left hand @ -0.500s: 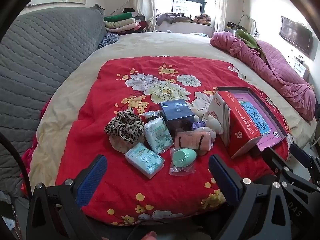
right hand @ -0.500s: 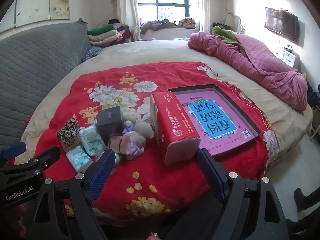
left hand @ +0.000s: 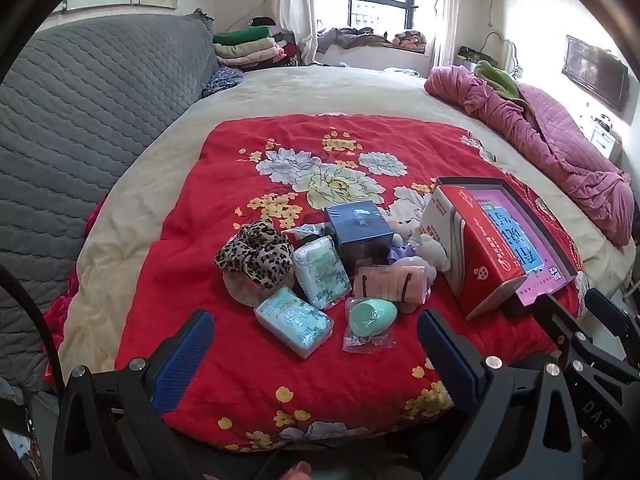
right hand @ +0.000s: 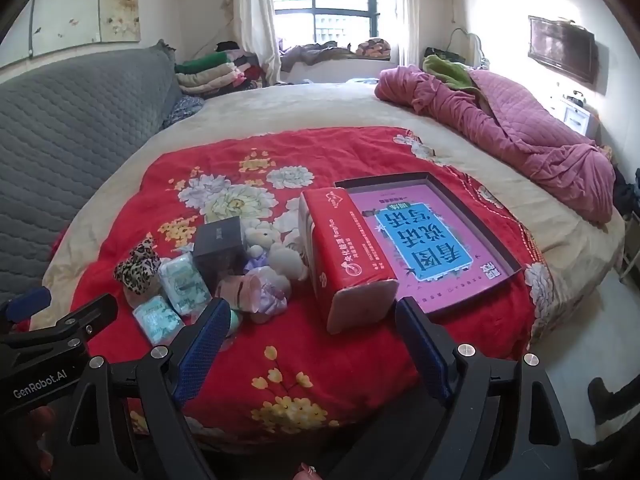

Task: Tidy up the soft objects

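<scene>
A pile of small items lies on the red floral blanket (left hand: 280, 140): a leopard scrunchie (left hand: 256, 254), two tissue packs (left hand: 294, 322), (left hand: 322, 268), a bagged green sponge egg (left hand: 372, 316), a pink folded cloth (left hand: 390, 282), a dark blue box (left hand: 362, 230) and a white plush toy (left hand: 430, 250). A red tissue box (left hand: 480, 256) leans on a shallow box lid with a pink-blue book cover (right hand: 424, 240). My left gripper (left hand: 316, 338) is open and empty, just short of the pile. My right gripper (right hand: 312, 326) is open and empty before the red tissue box (right hand: 344, 256).
A grey quilted headboard (left hand: 80, 120) runs along the left. A crumpled pink quilt (left hand: 560, 148) lies at the right of the bed. Folded clothes (left hand: 248, 46) are stacked at the far end by the window. The bed edge and floor (right hand: 580, 344) are at right.
Both views have barely shifted. The items on the blanket have not moved and both grippers stay open.
</scene>
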The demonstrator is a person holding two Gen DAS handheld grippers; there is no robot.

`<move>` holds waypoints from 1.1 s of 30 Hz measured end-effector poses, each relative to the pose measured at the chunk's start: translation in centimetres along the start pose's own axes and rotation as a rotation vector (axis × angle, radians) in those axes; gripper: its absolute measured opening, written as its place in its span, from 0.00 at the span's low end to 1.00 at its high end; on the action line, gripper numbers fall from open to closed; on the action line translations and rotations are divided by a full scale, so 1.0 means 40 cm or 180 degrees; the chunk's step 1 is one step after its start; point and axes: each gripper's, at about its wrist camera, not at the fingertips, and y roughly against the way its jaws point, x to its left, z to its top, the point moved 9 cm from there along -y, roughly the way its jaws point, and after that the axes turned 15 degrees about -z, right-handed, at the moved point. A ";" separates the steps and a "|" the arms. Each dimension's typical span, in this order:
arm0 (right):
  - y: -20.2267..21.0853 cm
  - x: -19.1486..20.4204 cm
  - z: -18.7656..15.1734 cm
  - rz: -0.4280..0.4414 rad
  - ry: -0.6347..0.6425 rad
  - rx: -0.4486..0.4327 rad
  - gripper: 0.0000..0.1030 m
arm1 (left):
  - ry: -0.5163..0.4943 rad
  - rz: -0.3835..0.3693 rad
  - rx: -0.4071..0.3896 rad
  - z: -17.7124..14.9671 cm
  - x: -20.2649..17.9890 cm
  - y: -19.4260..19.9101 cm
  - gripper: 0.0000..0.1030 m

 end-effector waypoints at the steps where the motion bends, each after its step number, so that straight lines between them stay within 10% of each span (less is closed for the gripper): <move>1: 0.002 0.002 0.001 0.0003 0.0004 0.0002 0.83 | 0.0000 0.0003 0.0001 0.000 0.001 0.000 0.99; 33: 0.011 -0.004 0.004 0.0015 0.0002 -0.0018 0.83 | 0.0015 0.0023 -0.0008 0.003 0.003 0.009 0.99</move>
